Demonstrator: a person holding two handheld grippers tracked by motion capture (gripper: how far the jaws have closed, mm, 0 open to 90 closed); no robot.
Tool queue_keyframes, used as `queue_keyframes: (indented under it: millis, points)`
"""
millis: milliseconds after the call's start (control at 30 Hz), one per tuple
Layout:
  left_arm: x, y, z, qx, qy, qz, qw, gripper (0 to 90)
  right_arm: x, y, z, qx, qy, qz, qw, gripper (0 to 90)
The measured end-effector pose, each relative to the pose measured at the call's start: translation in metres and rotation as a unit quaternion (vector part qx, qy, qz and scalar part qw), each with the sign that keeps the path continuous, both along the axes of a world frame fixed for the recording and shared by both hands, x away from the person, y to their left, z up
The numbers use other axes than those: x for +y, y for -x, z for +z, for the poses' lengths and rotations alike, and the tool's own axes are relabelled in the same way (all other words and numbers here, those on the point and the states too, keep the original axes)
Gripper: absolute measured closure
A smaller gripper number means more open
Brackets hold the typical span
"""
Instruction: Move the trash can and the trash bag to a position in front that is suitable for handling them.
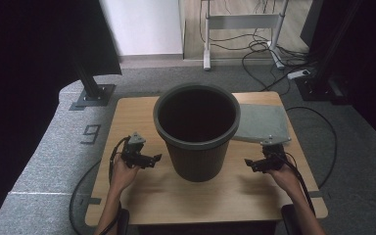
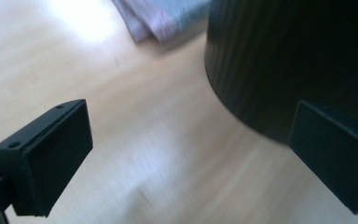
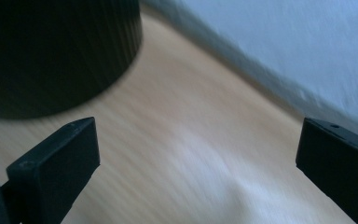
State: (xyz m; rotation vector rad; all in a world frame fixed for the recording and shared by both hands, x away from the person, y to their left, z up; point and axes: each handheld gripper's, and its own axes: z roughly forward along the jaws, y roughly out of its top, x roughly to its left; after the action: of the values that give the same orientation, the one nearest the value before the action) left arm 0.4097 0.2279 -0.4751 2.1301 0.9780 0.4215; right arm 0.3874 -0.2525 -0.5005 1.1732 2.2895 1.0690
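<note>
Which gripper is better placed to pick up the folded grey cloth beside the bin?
Right, probably. The right gripper hangs open just in front of the folded grey cloth, on the same side of the bin. The left gripper, also open, has the bin between it and the cloth.

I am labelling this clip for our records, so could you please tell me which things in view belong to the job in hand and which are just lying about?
Part of the job:
- dark bin, upright mid-table
- left gripper, open beside it
- right gripper, open on its other side
- folded grey sheet, flat behind the bin, probably

Lying about:
- cables on the floor
- white power strip
- grey stand
</note>
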Motion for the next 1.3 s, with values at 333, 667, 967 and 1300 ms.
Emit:
queue_keyframes:
  millis: [333,667,967,1300]
  points:
    - [-0.007,-0.028,0.013,-0.009,0.016,0.012,0.9998,0.0,0.043,-0.035,0.024,-0.019,-0.009,0.005,0.9998,0.0]
    - [0.011,-0.021,0.004,-0.014,0.017,0.034,0.9992,0.0,0.073,-0.049,0.022,-0.019,0.007,0.006,0.9998,0.0]
    - [0.043,0.008,-0.024,0.006,-0.001,0.062,0.9980,0.0,0.114,-0.062,0.017,-0.016,-0.001,0.033,0.9993,0.0]
    - [0.060,0.029,-0.050,0.023,-0.025,0.078,0.9964,0.0,0.138,-0.068,0.013,-0.006,-0.006,0.061,0.9981,0.0]
